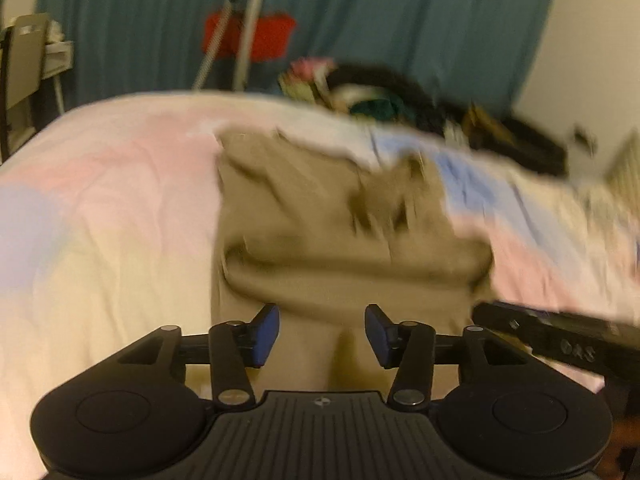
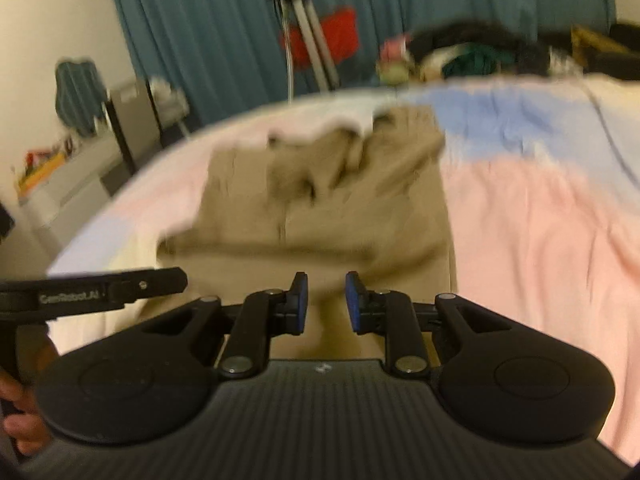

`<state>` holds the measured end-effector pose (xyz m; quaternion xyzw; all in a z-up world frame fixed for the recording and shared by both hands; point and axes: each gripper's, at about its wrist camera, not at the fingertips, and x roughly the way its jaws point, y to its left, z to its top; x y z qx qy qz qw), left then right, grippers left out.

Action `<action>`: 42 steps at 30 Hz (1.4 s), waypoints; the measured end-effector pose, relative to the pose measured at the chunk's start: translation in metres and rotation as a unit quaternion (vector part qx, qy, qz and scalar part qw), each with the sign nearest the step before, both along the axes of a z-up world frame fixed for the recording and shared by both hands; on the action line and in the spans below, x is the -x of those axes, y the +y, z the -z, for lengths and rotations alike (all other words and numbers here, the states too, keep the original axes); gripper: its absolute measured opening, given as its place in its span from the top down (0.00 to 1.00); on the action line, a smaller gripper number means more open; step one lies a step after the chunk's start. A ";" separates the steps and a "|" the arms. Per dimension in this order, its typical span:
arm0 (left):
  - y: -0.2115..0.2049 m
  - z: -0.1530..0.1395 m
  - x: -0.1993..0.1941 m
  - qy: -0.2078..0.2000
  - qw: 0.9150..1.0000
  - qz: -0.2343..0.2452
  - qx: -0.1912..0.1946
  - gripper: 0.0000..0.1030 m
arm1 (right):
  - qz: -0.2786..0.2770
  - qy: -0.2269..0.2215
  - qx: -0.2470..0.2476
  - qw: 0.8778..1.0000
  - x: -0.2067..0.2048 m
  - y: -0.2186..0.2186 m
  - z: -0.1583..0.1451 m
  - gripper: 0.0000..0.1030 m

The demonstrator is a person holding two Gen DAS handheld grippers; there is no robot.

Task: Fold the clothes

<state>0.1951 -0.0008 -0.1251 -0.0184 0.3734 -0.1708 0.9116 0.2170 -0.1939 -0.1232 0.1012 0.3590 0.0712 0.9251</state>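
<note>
A khaki pair of trousers (image 1: 320,216) lies partly folded on the pastel bedspread (image 1: 112,184), with a folded edge across its near part. It also shows in the right wrist view (image 2: 340,208). My left gripper (image 1: 322,334) is open, just above the near end of the trousers, holding nothing. My right gripper (image 2: 326,303) is open with a narrower gap, over the same near end. The right gripper's body shows at the right edge of the left wrist view (image 1: 560,336). Both views are blurred by motion.
A heap of dark and mixed clothes (image 1: 384,96) lies at the bed's far edge. A tripod (image 1: 240,32) and a red item (image 1: 248,36) stand before the teal curtain (image 1: 400,16). A chair and shelf (image 2: 132,120) stand left of the bed.
</note>
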 end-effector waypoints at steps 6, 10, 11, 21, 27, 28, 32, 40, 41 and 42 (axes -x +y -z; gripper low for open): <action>-0.010 0.021 -0.008 0.024 0.999 0.006 -0.035 0.51 | 0.003 0.012 -0.028 1.000 -0.007 -0.007 0.005 0.80; -0.015 0.024 -0.038 0.004 0.999 -0.020 -0.025 0.52 | 0.006 -0.002 -0.032 0.999 -0.035 -0.007 0.005 0.80; -0.014 0.024 -0.043 0.003 0.999 -0.024 -0.022 0.53 | 0.007 -0.004 -0.037 0.999 -0.041 -0.008 0.005 0.80; 0.010 0.003 -0.058 -0.094 0.992 -0.064 0.052 0.51 | 0.041 -0.097 -0.075 0.992 -0.051 -0.032 0.008 0.76; -0.003 0.003 -0.041 -0.083 0.995 -0.035 0.035 0.40 | 0.039 -0.072 -0.053 0.995 -0.053 -0.024 0.009 0.76; -0.006 0.004 -0.037 -0.079 0.996 -0.033 0.034 0.38 | 0.038 -0.069 -0.051 0.996 -0.052 -0.023 0.008 0.76; -0.016 0.010 -0.024 -0.062 0.998 -0.018 0.024 0.35 | 0.032 -0.061 -0.037 0.997 -0.044 -0.016 0.006 0.76; -0.014 0.026 -0.061 -0.024 0.999 -0.044 0.006 0.32 | 0.023 -0.047 -0.039 0.998 -0.029 -0.008 0.016 0.76; -0.015 0.024 -0.065 -0.031 0.998 -0.046 -0.001 0.32 | 0.022 -0.048 -0.039 0.998 -0.028 -0.008 0.016 0.76; -0.014 0.023 -0.065 -0.040 0.998 -0.049 -0.007 0.29 | 0.021 -0.049 -0.039 0.998 -0.027 -0.008 0.016 0.76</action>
